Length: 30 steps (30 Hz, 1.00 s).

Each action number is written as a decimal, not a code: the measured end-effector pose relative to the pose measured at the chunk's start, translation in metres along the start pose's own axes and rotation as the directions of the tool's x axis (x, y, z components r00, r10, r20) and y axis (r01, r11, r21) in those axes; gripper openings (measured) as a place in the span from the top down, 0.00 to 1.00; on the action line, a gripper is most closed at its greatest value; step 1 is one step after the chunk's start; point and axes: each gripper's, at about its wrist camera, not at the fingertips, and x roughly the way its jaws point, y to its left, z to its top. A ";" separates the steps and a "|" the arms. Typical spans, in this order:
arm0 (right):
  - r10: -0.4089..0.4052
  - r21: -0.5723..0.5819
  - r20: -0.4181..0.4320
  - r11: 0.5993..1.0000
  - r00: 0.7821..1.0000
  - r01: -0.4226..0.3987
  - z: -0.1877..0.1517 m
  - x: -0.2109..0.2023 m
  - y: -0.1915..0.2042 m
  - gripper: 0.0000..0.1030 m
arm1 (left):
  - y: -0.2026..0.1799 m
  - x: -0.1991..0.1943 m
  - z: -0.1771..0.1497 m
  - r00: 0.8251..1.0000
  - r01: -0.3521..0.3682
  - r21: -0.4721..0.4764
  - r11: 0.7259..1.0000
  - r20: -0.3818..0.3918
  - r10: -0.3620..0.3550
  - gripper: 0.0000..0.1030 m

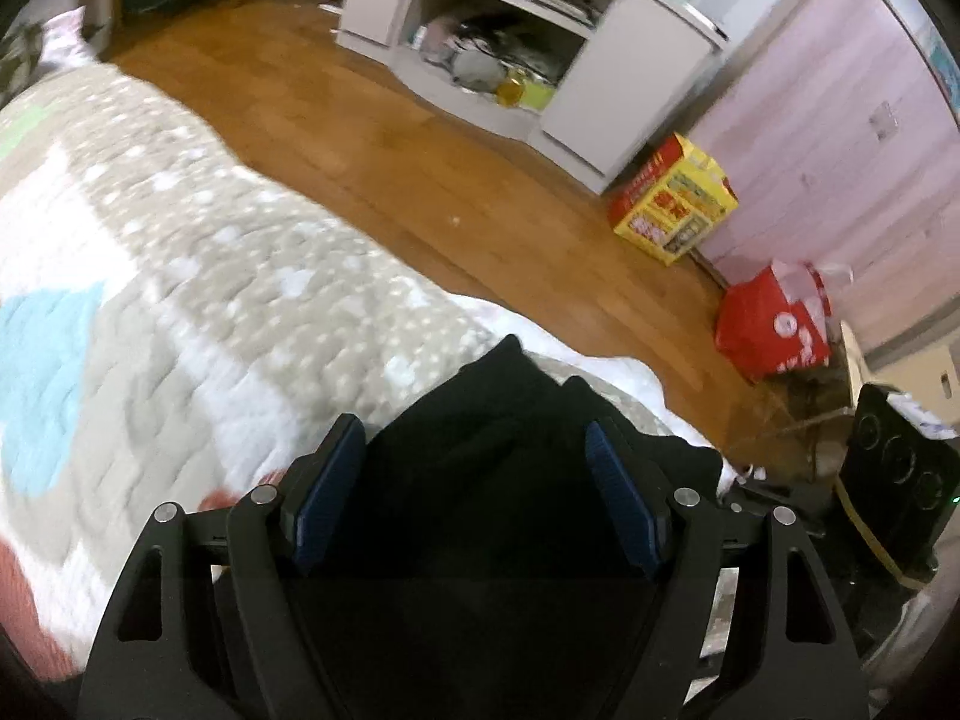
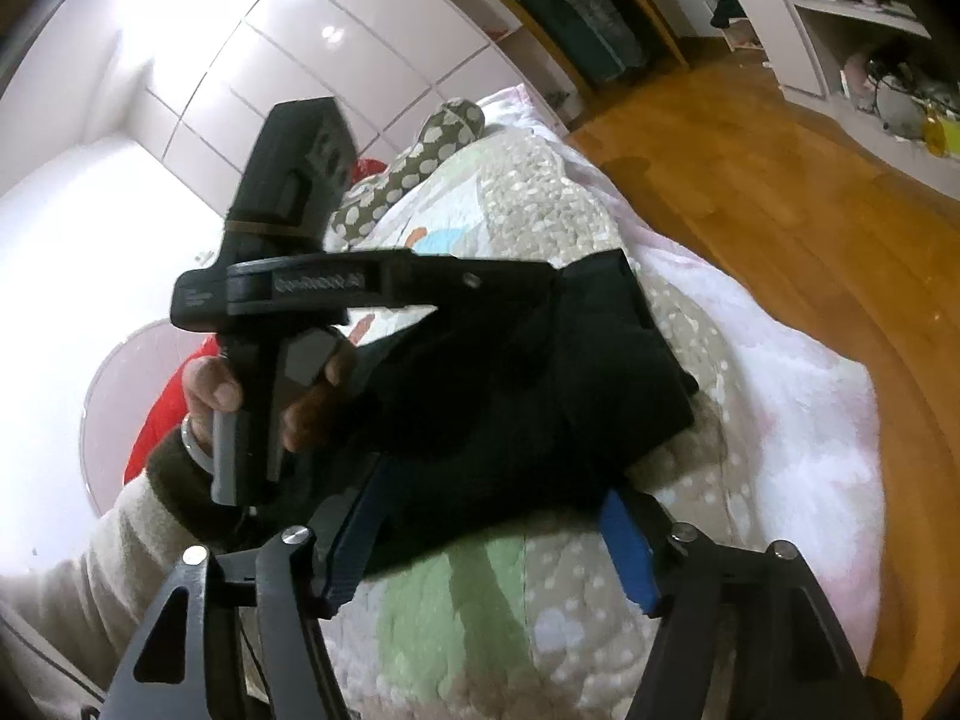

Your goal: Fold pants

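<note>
Black pants (image 2: 528,396) bunched in a folded mass on the quilted bedspread (image 2: 600,228), near the bed edge beside the wooden floor (image 2: 780,192).

Left hand-held gripper (image 1: 477,480) spread wide, blue pads (image 1: 333,498) well apart; dark fabric fills the gap between them, but no pinch visible. Released. In the right wrist view, seen from the side, reaching over the top of the pants toward their far end; tip contact with cloth cannot be told. Held by a hand (image 2: 264,384) in a beige sleeve.

Right hand-held gripper (image 2: 486,546) also spread, pads either side of the near edge of the pants; left pad overlaps the black fabric, right pad (image 2: 627,546) just clear of it. Released, not grasping.

Off the bed: yellow-red carton (image 1: 672,198), red bag (image 1: 774,324), white shelf unit (image 1: 540,48).
</note>
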 end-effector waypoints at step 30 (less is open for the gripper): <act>0.133 -0.492 -0.208 0.842 0.969 -0.221 -0.029 0.100 0.194 0.50 | 0.101 -0.210 -0.138 0.908 -0.071 -0.454 0.888 0.339 0.246 0.89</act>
